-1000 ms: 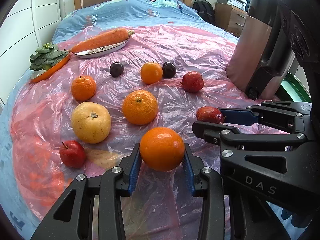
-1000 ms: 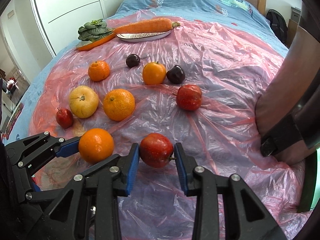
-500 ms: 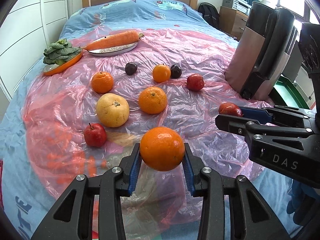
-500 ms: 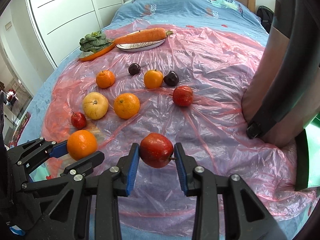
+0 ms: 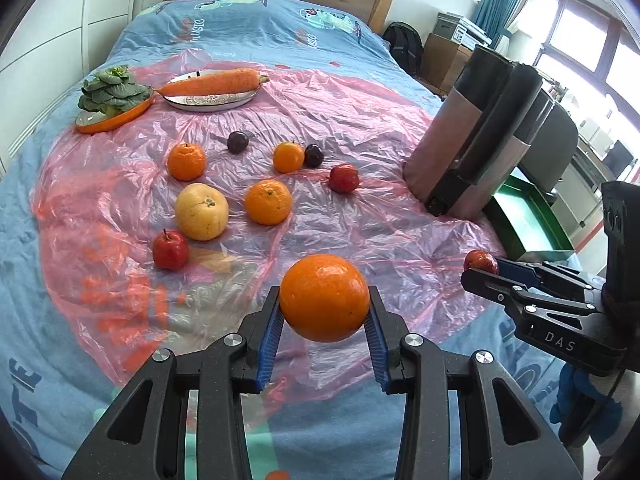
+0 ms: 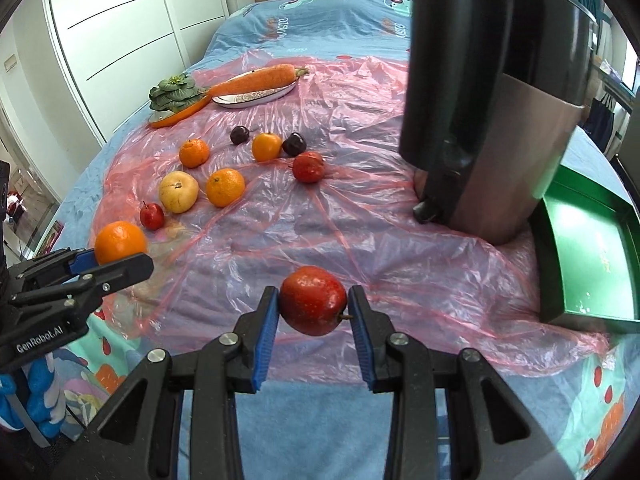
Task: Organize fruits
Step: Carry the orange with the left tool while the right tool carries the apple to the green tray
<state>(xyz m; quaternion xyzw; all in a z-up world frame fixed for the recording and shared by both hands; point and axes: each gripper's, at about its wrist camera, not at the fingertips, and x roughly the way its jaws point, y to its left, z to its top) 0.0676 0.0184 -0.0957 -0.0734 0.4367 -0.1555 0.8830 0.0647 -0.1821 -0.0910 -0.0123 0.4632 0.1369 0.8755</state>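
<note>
An orange is clamped in the left gripper and a red apple in the right gripper, both held above the pink plastic sheet near its front edge. Bare sheet is seen between them and the green tray at the right edge.

Both wrist views look steeply down the bed, sharing the pink plastic sheet.

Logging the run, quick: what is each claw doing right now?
Left claw: closed on the orange, held clear of the bed.
Right claw: closed on the red apple, also lifted.
</note>
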